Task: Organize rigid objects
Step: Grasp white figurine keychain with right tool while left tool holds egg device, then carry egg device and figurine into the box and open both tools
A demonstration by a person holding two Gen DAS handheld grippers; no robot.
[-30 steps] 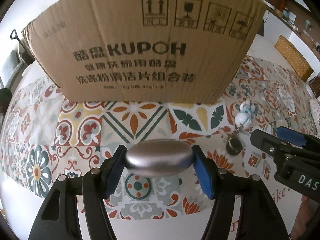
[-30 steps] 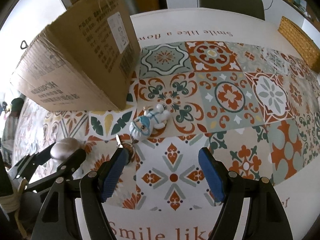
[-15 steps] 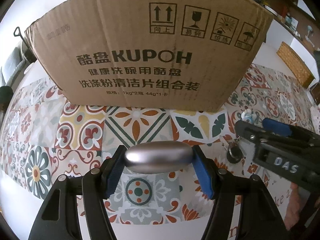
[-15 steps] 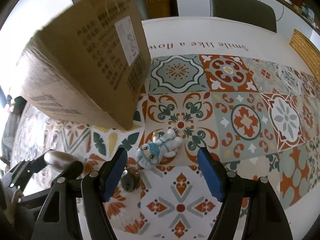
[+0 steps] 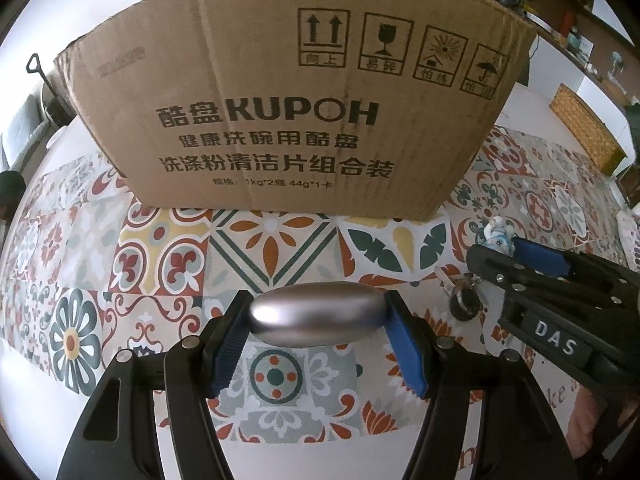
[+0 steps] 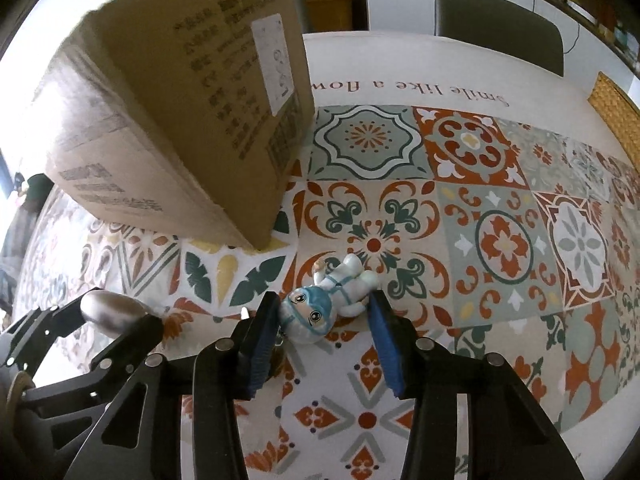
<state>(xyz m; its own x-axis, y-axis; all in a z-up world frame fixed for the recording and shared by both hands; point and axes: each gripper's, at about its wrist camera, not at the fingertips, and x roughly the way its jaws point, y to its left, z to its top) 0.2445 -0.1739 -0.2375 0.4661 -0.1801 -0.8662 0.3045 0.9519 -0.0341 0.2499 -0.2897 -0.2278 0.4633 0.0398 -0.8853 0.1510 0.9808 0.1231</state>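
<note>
From the left wrist, your left gripper (image 5: 316,320) clamps the metal oval bar (image 5: 316,316) above the tablecloth (image 5: 276,252), facing the cardboard box (image 5: 288,92). From the right wrist, your right gripper (image 6: 322,320) has closed on the doll keychain (image 6: 326,308) lying beside the box's corner; next, I'd judge, lift both over the box rim.

The cardboard box (image 5: 296,120) is brown with black print. The desk (image 6: 460,208) cloth shows orange, green, grey and yellow floral tiles on white. The oval object (image 5: 318,319) is silver. The figurine (image 6: 328,306) is white and pale blue.
</note>
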